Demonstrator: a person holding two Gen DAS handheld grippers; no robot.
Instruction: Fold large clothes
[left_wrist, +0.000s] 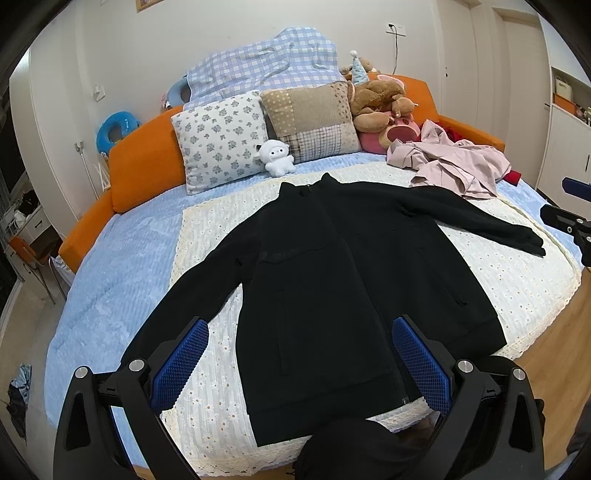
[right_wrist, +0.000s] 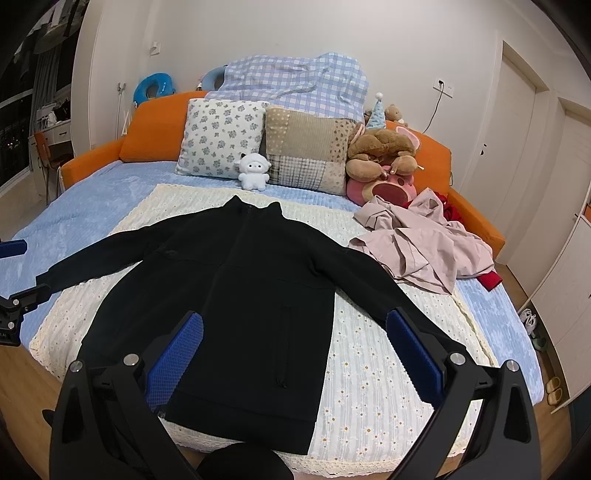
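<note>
A black zip-up jacket lies face up and flat on a cream flowered blanket, both sleeves spread outwards and the collar towards the pillows. My left gripper is open, hovering near the jacket's hem on its left half, and holds nothing. My right gripper is also open, above the hem on the right half, with nothing between its blue pads. Each gripper shows at the edge of the other's view: the right gripper, the left gripper.
A crumpled pink garment and something red lie at the bed's right. Two pillows, a white plush and brown plush toys line the orange headboard. Wooden floor borders the bed.
</note>
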